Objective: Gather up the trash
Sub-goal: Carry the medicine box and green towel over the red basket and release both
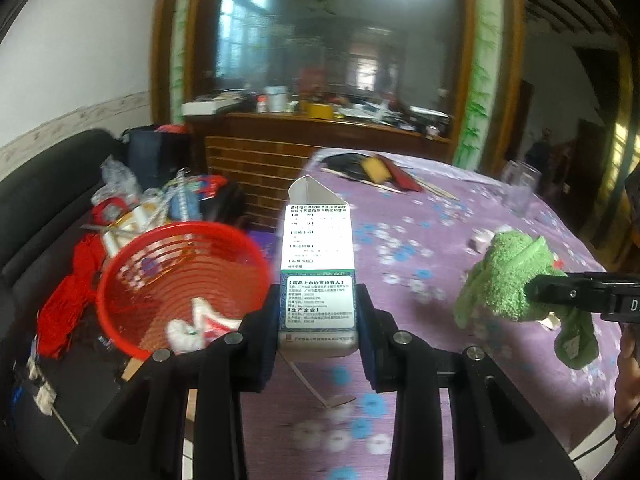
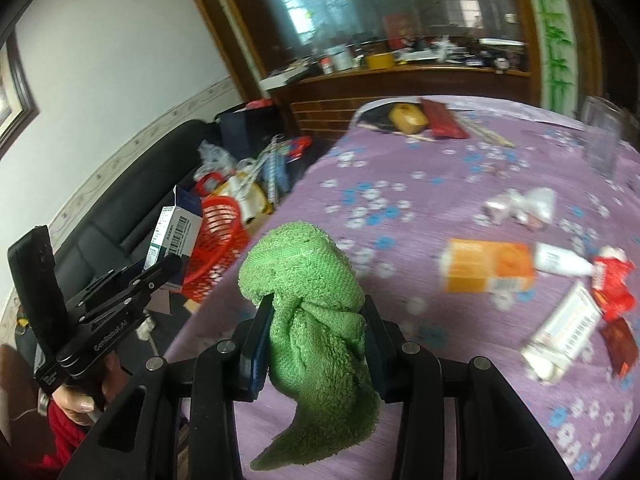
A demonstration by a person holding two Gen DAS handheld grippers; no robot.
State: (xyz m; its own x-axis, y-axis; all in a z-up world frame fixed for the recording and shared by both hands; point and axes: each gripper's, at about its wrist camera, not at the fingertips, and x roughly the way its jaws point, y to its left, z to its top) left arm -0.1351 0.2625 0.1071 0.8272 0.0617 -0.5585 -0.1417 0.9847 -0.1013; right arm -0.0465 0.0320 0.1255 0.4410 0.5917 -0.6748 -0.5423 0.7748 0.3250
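Medicine carton (image 1: 318,276): white with a green band and printed text, top flap open. Stands upright between the left gripper's (image 1: 318,312) jaws, both pads pressing its lower sides; jaws set narrow, closed on it. Its base is cut off behind the jaw frame. Held in the air at the counter's (image 1: 420,240) edge, just beside the red basket (image 1: 180,280).

Red basket: off the counter's left edge, over a dark sofa (image 1: 48,208); holds white crumpled scraps, contents blurred. What it rests on is hidden.

Green towel (image 2: 308,312): bunched, clamped between the right gripper's (image 2: 316,336) jaws, which are part-closed on it; upper bulge above the pads, tail hanging below. Held above the purple flowered cloth.

Remaining on the counter, right wrist view, all motion-blurred: orange box (image 2: 486,266), white bottle (image 2: 560,260), red wrapper (image 2: 612,284), white printed box (image 2: 560,332), crumpled clear wrappers (image 2: 520,204), a glass (image 2: 604,136) at the far edge. Labels unreadable.

A hand (image 2: 80,396) grips the left gripper's handle, partly cut off.
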